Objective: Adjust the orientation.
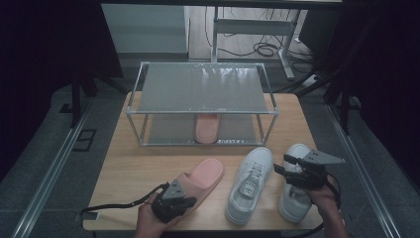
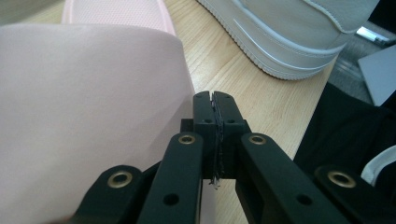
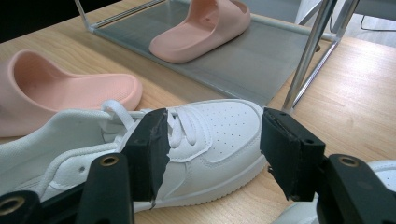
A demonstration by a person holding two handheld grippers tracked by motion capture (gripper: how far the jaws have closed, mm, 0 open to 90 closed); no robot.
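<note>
We held the left gripper (image 1: 184, 202) clenched with nothing between its jaws, beside the heel of the pink slipper (image 1: 200, 179) on the table (image 1: 129, 163). Our right gripper (image 1: 286, 165), jaws spread wide, hovered over the right white sneaker (image 1: 295, 191), near the left sneaker (image 1: 250, 183). A second slipper (image 1: 206, 128) lay on the rack's (image 1: 203, 89) lower shelf.
</note>
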